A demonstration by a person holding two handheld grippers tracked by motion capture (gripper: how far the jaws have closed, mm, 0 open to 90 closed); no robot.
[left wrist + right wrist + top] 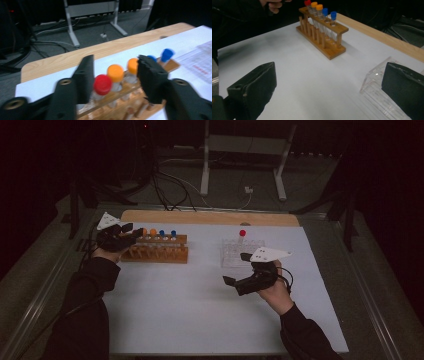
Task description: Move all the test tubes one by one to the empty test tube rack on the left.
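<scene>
A wooden rack (155, 251) stands at the back left of the white mat and holds several capped tubes. My left gripper (131, 234) is at its left end. In the left gripper view my left gripper (116, 60) is open, with the red-capped tube (102, 84) and an orange-capped tube (115, 73) between the jaws, untouched. A clear rack (240, 254) at centre right carries one red-capped tube (242, 233). My right gripper (236, 268) hovers open just in front of it. In the right gripper view my right gripper (332, 82) stands wide open over the mat, beside the clear rack (379, 87).
The white mat (200, 310) covers the table, and a wooden strip (210, 217) runs along its far edge. Beyond it on the floor are a metal stand (240, 165) and cables. Blue-capped tubes (329, 13) fill the wooden rack's (322, 32) near end.
</scene>
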